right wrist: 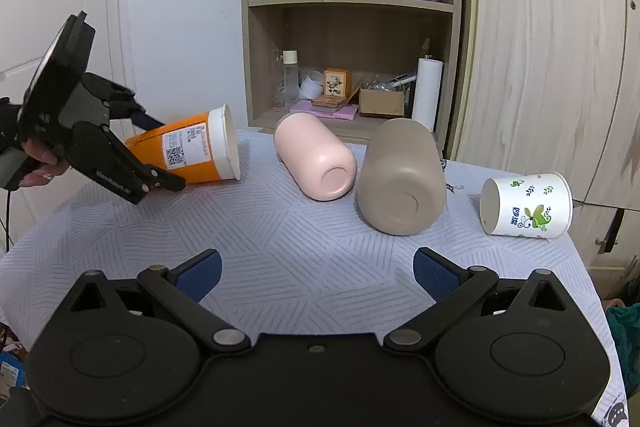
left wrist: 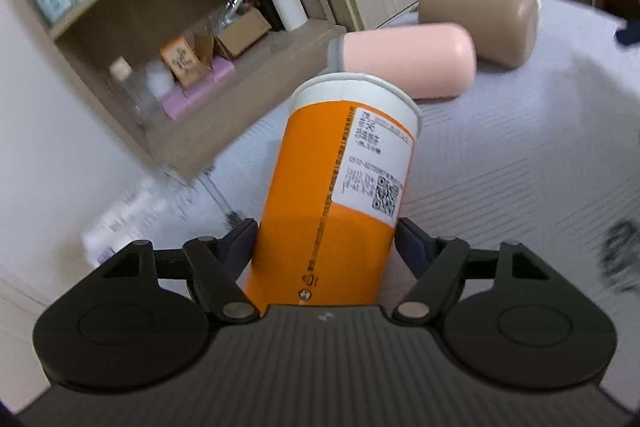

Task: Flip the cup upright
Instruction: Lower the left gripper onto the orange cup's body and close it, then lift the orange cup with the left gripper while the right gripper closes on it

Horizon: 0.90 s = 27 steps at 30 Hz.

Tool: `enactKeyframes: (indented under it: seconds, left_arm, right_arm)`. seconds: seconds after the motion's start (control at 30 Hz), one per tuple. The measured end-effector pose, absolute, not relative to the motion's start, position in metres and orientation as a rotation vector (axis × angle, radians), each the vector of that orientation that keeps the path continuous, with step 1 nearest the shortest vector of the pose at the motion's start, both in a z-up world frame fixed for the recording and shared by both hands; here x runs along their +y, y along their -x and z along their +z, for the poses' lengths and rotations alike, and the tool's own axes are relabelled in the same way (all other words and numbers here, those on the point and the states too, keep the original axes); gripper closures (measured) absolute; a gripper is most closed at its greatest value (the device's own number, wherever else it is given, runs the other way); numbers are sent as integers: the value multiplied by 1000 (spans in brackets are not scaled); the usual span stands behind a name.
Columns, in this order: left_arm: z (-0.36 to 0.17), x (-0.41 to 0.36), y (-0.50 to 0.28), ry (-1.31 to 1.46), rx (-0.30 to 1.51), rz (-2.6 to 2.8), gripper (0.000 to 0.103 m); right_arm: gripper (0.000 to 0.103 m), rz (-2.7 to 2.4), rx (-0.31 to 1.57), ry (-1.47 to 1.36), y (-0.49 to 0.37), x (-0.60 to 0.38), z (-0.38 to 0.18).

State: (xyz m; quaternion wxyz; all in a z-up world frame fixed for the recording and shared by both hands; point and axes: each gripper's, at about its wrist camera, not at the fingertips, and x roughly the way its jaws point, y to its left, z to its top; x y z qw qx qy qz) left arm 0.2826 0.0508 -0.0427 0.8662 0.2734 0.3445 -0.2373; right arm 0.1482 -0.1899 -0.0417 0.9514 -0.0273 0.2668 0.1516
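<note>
Left hand-held gripper (left wrist: 326, 243): clamped on orange cup (left wrist: 340, 179), lying near-horizontal (mouth rightward).
Right hand-held gripper (right wrist: 318, 271): spread, empty.
Technique: rotate until mouth faces up, then lower onto tabletop (right wrist: 280, 247).

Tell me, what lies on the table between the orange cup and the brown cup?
The pink cup lies on its side between the orange cup and the brown cup, as the right wrist view shows.

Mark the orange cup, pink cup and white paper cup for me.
orange cup (left wrist: 332, 195), left wrist view, side wall.
pink cup (right wrist: 310, 151), right wrist view, side wall.
white paper cup (right wrist: 532, 205), right wrist view, printed side.
</note>
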Motion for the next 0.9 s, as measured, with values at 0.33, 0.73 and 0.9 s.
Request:
enactKeyframes:
  seconds: [0.33, 0.73, 0.9]
  left_arm:
    - [-23, 29, -251, -320, 878, -473, 33]
    - [-23, -23, -231, -157, 1033, -436, 33]
    - [-26, -30, -236, 35, 1130, -446, 33]
  right_arm:
    - [0, 329, 553, -4, -140, -205, -44]
    - [0, 358, 565, 13, -114, -220, -46]
    - [0, 359, 565, -17, -109, -230, -42]
